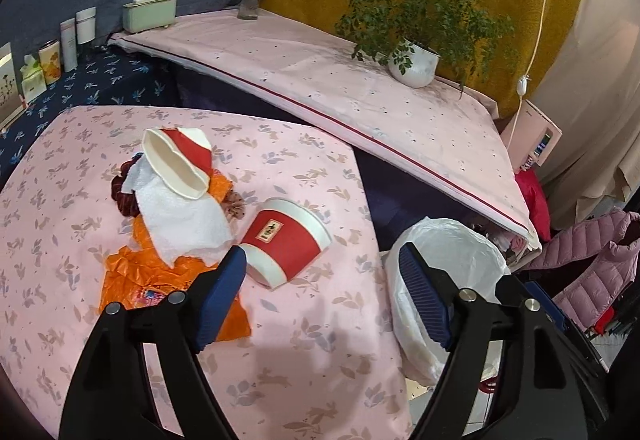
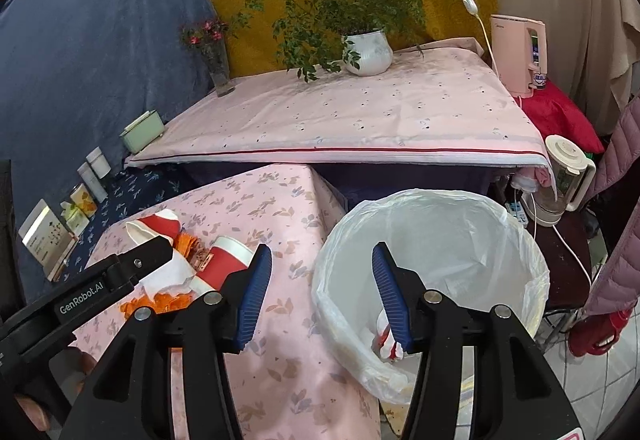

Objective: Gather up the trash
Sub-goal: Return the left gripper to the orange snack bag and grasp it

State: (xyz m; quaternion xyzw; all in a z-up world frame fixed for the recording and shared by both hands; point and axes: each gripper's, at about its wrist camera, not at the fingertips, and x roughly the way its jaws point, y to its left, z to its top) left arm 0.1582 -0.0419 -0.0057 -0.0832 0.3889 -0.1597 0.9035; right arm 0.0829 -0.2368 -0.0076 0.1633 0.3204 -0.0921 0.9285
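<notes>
A red and white paper cup (image 1: 285, 240) lies on its side on the pink floral table (image 1: 304, 320). Behind it lie a crushed red and white cup (image 1: 178, 162), a white tissue (image 1: 180, 218), an orange wrapper (image 1: 156, 276) and a dark red scrap (image 1: 122, 196). My left gripper (image 1: 322, 268) is open and empty, just in front of the lying cup. A bin lined with a white bag (image 2: 432, 252) stands right of the table, with a red and white crumpled piece (image 2: 385, 340) inside. My right gripper (image 2: 322, 272) is open and empty over the bin's near rim. The lying cup also shows in the right wrist view (image 2: 224, 260).
A higher pink-covered table (image 2: 340, 120) stands behind with a potted plant (image 2: 366, 50) and a flower vase (image 2: 216, 68). A green box (image 1: 150, 13), bottles and cartons line the left on blue cloth. A kettle (image 2: 560, 180), a pink appliance (image 2: 518, 54) and a pink jacket (image 1: 592, 260) are at right.
</notes>
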